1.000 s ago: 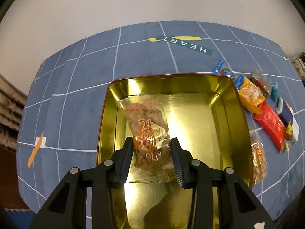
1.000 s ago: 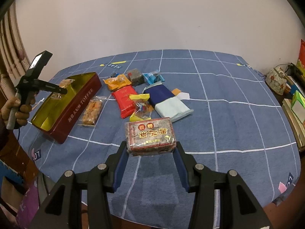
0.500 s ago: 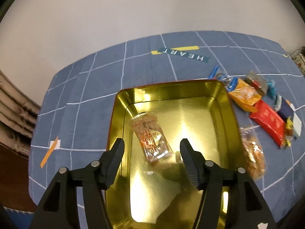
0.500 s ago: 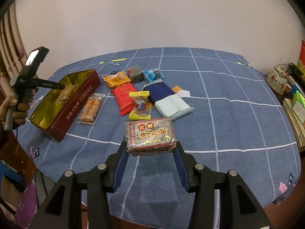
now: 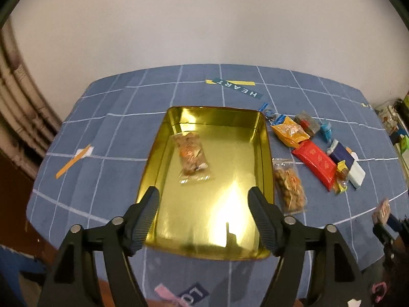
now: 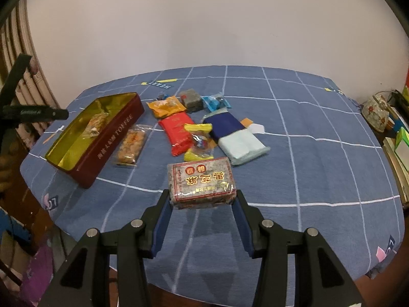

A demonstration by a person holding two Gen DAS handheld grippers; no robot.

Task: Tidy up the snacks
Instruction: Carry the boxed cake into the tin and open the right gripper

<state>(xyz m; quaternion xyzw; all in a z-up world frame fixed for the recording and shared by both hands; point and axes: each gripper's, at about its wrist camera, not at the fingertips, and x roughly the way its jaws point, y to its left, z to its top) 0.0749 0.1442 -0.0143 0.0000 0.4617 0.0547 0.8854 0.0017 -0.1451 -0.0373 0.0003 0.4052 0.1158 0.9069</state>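
Observation:
A red tin with a gold inside (image 5: 264,158) lies open on the blue checked cloth; it also shows in the right wrist view (image 6: 110,143). A clear snack bag (image 5: 191,157) lies inside it. My left gripper (image 5: 204,206) is open and empty above the tin's near end. My right gripper (image 6: 203,204) is shut on a grey brick-shaped snack pack (image 6: 200,182) and holds it above the cloth. Loose snacks lie right of the tin: a clear nut bag (image 6: 130,147), a red pack (image 6: 177,133), an orange pack (image 6: 166,106), a yellow-ended candy (image 6: 199,140).
A navy and pale blue pack (image 6: 235,135), a grey block (image 6: 190,99) and a blue wrapper (image 6: 216,102) lie further right. A teapot (image 6: 375,111) and books (image 6: 398,151) stand past the table's right edge. Radiator pipes (image 5: 18,97) are at the left.
My left gripper opened, let the clear snack bag drop into the tin, and drew back and up. My right gripper kept its hold on the grey pack and barely moved.

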